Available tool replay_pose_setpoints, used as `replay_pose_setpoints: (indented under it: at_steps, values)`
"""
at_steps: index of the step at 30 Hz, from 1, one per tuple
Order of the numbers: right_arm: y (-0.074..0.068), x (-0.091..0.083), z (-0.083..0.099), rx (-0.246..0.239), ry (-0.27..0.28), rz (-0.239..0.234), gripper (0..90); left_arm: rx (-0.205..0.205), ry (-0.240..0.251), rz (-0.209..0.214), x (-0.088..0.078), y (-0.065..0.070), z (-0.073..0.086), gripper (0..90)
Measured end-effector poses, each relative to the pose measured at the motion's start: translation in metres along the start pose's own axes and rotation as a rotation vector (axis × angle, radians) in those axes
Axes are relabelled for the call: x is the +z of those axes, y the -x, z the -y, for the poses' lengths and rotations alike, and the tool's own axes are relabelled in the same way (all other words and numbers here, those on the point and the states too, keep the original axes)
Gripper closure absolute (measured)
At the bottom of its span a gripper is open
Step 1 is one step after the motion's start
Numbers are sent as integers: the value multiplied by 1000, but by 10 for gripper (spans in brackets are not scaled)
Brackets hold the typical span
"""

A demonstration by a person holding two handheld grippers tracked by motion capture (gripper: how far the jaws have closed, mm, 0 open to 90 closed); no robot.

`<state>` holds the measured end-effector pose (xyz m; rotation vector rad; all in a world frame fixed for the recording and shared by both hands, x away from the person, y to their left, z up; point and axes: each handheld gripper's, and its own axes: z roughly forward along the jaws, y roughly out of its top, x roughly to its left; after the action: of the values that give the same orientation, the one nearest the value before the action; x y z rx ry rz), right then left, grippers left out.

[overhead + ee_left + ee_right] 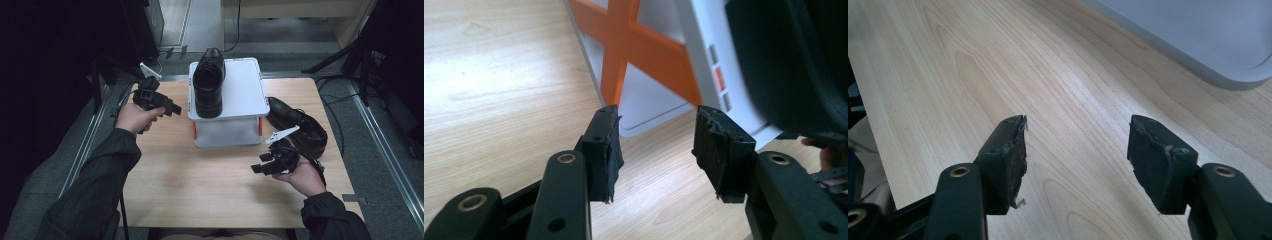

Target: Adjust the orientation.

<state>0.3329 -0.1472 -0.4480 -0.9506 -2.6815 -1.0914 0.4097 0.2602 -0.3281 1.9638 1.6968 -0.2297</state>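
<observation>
Beside white stand (235, 95) left edge, left hand-held gripper (169, 107) jaws apart, empty; right hand-held gripper (261, 165) apart over bare tabletop (200, 180).

claw (1075, 162): jaws apart, nothing between them
counter (973, 65): pale wood grain, bare beneath the jaws
rack (1198, 35): white rounded base corner, upper right

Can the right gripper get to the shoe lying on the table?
Probably yes: the right gripper is open and empty, and the shoe on the table lies just beyond it, beside the white rack, with nothing between.
</observation>
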Motion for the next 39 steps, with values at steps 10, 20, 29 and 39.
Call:
replay_pose_setpoints:
  at_steps: [10, 20, 29, 39]
  values:
    - [4, -6, 5, 20, 11, 13, 419, 23, -7, -15, 25, -11, 36, 512]
    - [8, -7, 6, 34, 16, 19, 421, 52, 9, -2, 42, -16, 63, 495]
    - [14, -5, 7, 65, 27, 15, 432, 39, 8, 48, 55, -28, 91, 487]
    - [22, -17, 1, 79, 38, 32, 434, 44, -4, 52, 59, -39, 106, 479]
